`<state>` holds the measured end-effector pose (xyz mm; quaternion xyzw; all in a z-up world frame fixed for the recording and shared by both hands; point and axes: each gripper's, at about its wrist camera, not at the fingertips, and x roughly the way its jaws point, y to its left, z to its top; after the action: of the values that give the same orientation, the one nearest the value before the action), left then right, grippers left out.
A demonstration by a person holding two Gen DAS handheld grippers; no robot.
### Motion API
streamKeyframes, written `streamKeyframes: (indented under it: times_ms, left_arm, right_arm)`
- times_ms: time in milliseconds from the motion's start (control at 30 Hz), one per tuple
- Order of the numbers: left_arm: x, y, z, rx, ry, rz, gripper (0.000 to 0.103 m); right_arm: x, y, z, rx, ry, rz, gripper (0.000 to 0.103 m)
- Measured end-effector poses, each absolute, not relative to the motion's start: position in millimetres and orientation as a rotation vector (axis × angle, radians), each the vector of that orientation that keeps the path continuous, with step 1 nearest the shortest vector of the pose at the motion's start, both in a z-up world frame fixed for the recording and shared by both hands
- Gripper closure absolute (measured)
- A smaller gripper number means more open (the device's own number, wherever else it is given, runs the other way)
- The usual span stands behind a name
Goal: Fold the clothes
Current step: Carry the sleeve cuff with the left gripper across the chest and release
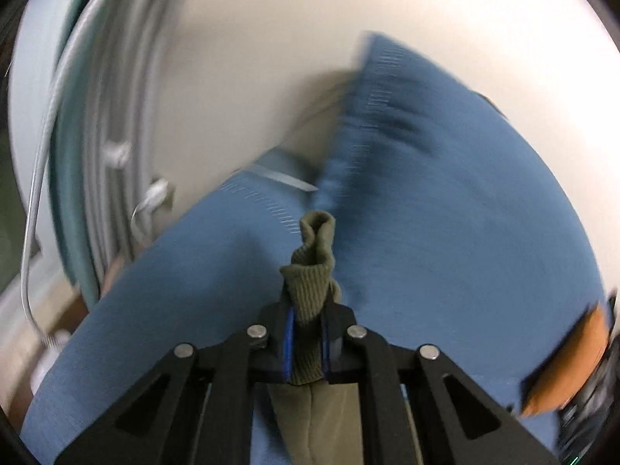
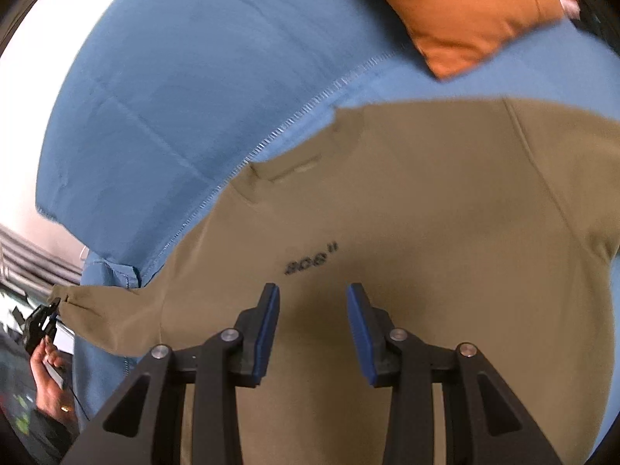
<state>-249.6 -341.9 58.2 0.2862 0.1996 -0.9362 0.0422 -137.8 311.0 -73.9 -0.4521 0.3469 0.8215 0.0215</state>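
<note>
1. Olive sweatshirt (image 2: 407, 232) lies spread over a blue cover (image 2: 174, 89) with small dark lettering facing up, and its far-left sleeve is stretched out towards the edge of the cover
2. The left gripper (image 1: 309, 333) is clenched on the ribbed cuff (image 1: 314, 271) of that sleeve; in the right wrist view the same gripper (image 2: 42, 321) shows small at the far left, holding the sleeve tip off the cover with the person's hand (image 2: 50, 368) behind it
3. The right gripper (image 2: 313, 333) hangs over the near middle of the sweatshirt with its fingers (image 2: 271, 333) spread apart and nothing between them
4. An orange cloth (image 2: 465, 11) lies at the far right of the cover, just beyond the sweatshirt's shoulder
5. The scene fits a sleeve being carried in across the body, or one being drawn out to flatten the garment; the pictures do not settle which
6. Risks as I judge them: only the cuff is pinched, so a sharp tug could slip it free; with nothing pinning the body, pulling the sleeve could drag the whole sweatshirt and wrinkle it; the motion blur in the left view hints at speed, which would worsen both
</note>
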Motion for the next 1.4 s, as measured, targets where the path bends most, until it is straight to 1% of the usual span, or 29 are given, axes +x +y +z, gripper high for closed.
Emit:
streamKeyframes:
  times_ms: [33, 100, 267, 367, 467, 500, 533, 600, 733, 800, 900, 933, 1000, 1067, 1100, 1167, 1200, 1267, 1300, 1333, 1367, 1400]
  left_arm:
    - [-250, -321, 66, 0.859, 0.543, -2.899, 0.093]
    - [-251, -276, 80, 0.835, 0.463, -2.98, 0.093]
    - [-237, -124, 104, 0.787, 0.348, -3.232, 0.094]
    - [-225, -28, 110, 0.767, 0.304, -3.401, 0.094]
    - [-196, 76, 87, 0.858, 0.313, -3.589, 0.093]
    - [-192, 77, 75, 0.925, 0.292, -3.576, 0.093]
    - [-188, 78, 64, 0.992, 0.271, -3.563, 0.09]
    - [-179, 81, 41, 1.124, 0.228, -3.53, 0.089]
    - [-161, 87, -4, 1.384, 0.14, -3.447, 0.088]
    - [-152, 90, -27, 1.511, 0.096, -3.396, 0.086]
    - [-142, 87, -58, 1.672, 0.053, -3.304, 0.083]
    - [-146, 60, -55, 1.635, 0.123, -3.252, 0.08]
    - [-155, 12, -51, 1.57, 0.244, -3.161, 0.08]
    - [-159, -8, -53, 1.566, 0.302, -3.176, 0.08]
    - [-161, -15, -54, 1.58, 0.353, -3.196, 0.08]
    - [-162, -9, -56, 1.699, 0.577, -3.292, 0.08]
    - [-163, -5, -53, 1.729, 0.615, -3.319, 0.08]
    - [-167, -6, -46, 1.667, 0.642, -3.336, 0.08]
    - [-175, -14, -49, 1.674, 0.71, -3.289, 0.08]
    - [-183, -21, -55, 1.694, 0.772, -3.228, 0.077]
    - [-196, -30, -70, 1.75, 0.818, -3.128, 0.073]
    - [-206, -38, -86, 1.811, 0.858, -3.025, 0.071]
  right_arm:
    - [-137, 317, -79, -1.41, 1.116, 2.516, 0.066]
    - [-133, 329, -87, -1.416, 1.199, 2.462, 0.066]
    - [-123, 356, -91, -1.346, 1.385, 2.397, 0.066]
    - [-116, 373, -92, -1.237, 1.615, 2.4, 0.066]
    - [-109, 389, -95, -1.125, 1.856, 2.379, 0.066]
    - [-107, 396, -97, -1.086, 1.925, 2.367, 0.066]
    - [-104, 402, -98, -1.059, 1.939, 2.354, 0.066]
    - [-97, 415, -101, -1.006, 1.966, 2.329, 0.066]
    - [-88, 429, -116, -1.051, 1.922, 2.237, 0.066]
    - [-88, 429, -124, -1.146, 1.852, 2.176, 0.066]
    - [-93, 423, -133, -1.246, 1.801, 2.132, 0.066]
    - [-95, 420, -137, -1.278, 1.784, 2.116, 0.066]
    - [-97, 410, -139, -1.309, 1.768, 2.122, 0.066]
    - [-105, 400, -138, -1.337, 1.755, 2.151, 0.066]
    - [-109, 395, -137, -1.351, 1.748, 2.165, 0.066]
    - [-120, 388, -138, -1.383, 1.749, 2.19, 0.066]
    - [-120, 384, -136, -1.396, 1.729, 2.207, 0.066]
    - [-121, 376, -132, -1.423, 1.689, 2.24, 0.066]
    - [-122, 371, -130, -1.436, 1.669, 2.257, 0.066]
    - [-122, 367, -128, -1.449, 1.648, 2.273, 0.066]
    - [-122, 363, -126, -1.462, 1.627, 2.289, 0.066]
    - [-123, 359, -124, -1.475, 1.606, 2.305, 0.066]
